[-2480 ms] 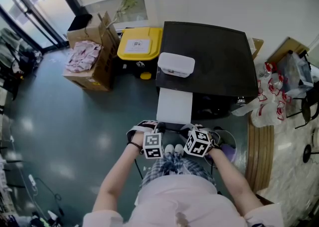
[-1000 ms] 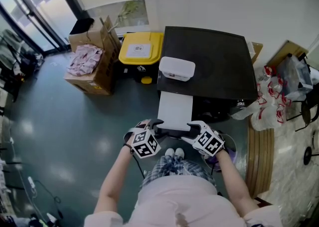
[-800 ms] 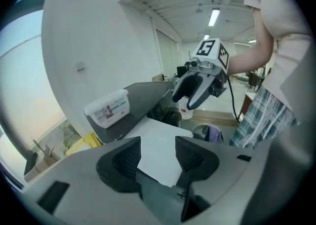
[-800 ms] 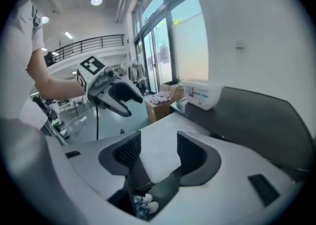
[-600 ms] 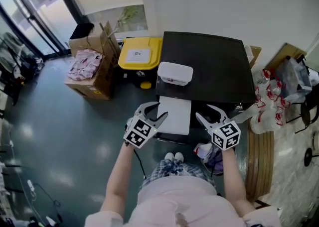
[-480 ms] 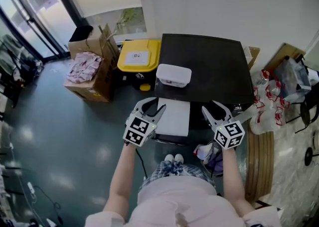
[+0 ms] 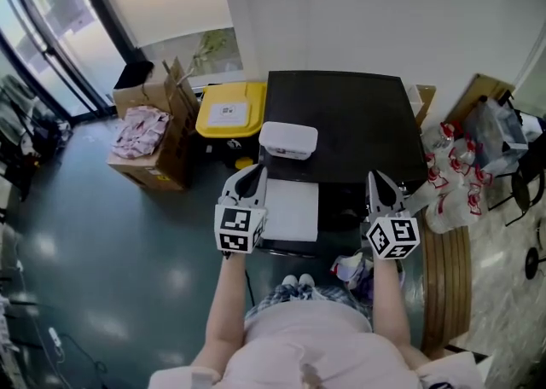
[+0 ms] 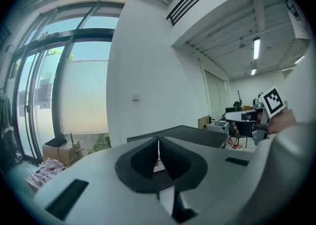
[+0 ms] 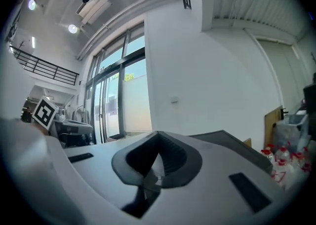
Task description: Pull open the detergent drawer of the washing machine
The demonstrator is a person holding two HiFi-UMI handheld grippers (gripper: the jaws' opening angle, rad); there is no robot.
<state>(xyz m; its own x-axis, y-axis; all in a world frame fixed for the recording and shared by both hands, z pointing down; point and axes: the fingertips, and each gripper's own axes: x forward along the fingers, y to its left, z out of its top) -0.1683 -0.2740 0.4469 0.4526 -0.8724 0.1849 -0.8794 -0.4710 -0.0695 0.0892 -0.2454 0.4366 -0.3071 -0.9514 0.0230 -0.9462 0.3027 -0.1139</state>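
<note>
Seemingly already out, the white detergent drawer juts from the washing machine front toward 6 o'clock, its long axis running 12 to 6. Of the two, the left gripper sits just beside it at 9 o'clock, nearer than the right gripper at 3 o'clock. Both sets of fingers have just closed fully, on nothing, pointing to 12.
</note>
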